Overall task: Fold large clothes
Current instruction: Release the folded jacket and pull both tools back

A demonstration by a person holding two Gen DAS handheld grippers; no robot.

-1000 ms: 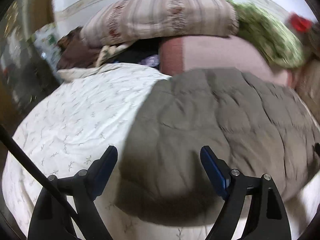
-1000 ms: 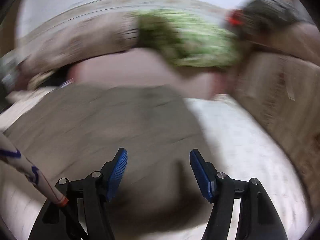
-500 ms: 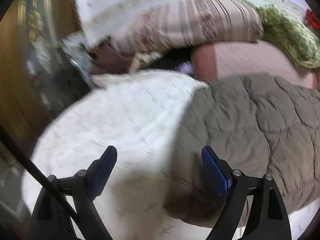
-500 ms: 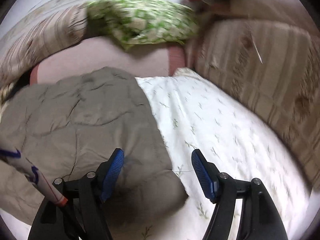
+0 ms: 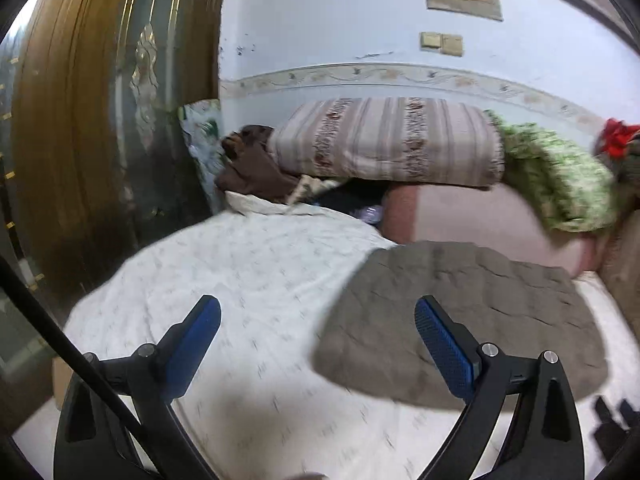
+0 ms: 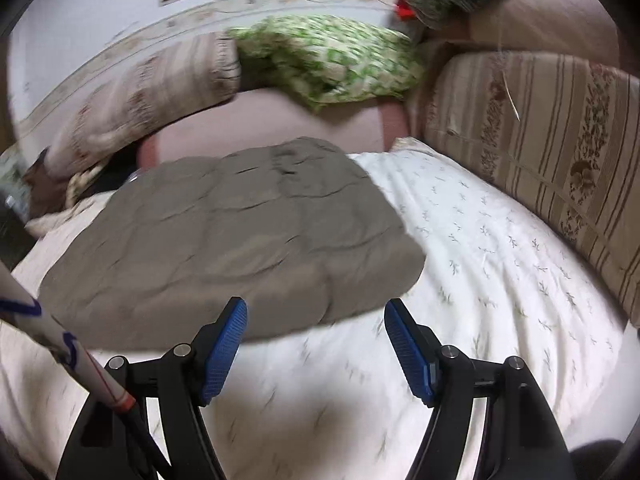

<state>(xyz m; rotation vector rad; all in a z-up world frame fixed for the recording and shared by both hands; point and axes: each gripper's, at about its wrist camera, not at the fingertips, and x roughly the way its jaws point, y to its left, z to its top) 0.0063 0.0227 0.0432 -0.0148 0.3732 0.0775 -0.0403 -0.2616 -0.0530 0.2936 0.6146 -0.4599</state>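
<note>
A grey-brown quilted garment (image 5: 460, 312) lies folded into a thick rectangle on a white bed sheet with small sprigs (image 5: 248, 272). It also shows in the right wrist view (image 6: 240, 240). My left gripper (image 5: 318, 320) is open and empty, above the sheet, off the garment's left edge. My right gripper (image 6: 316, 324) is open and empty, just short of the garment's near edge, above the sheet (image 6: 500, 248).
Folded bedding is stacked at the back: a striped quilt (image 5: 392, 140), a pink one (image 5: 480, 216) and a green patterned one (image 6: 328, 56). A striped cushion (image 6: 540, 152) lines the right side. A wooden wardrobe door (image 5: 100, 120) stands at the left.
Both grippers have pulled back and up from the garment. The left one swung left over bare sheet, the right one now sits before the garment's near edge. Both stay open.
</note>
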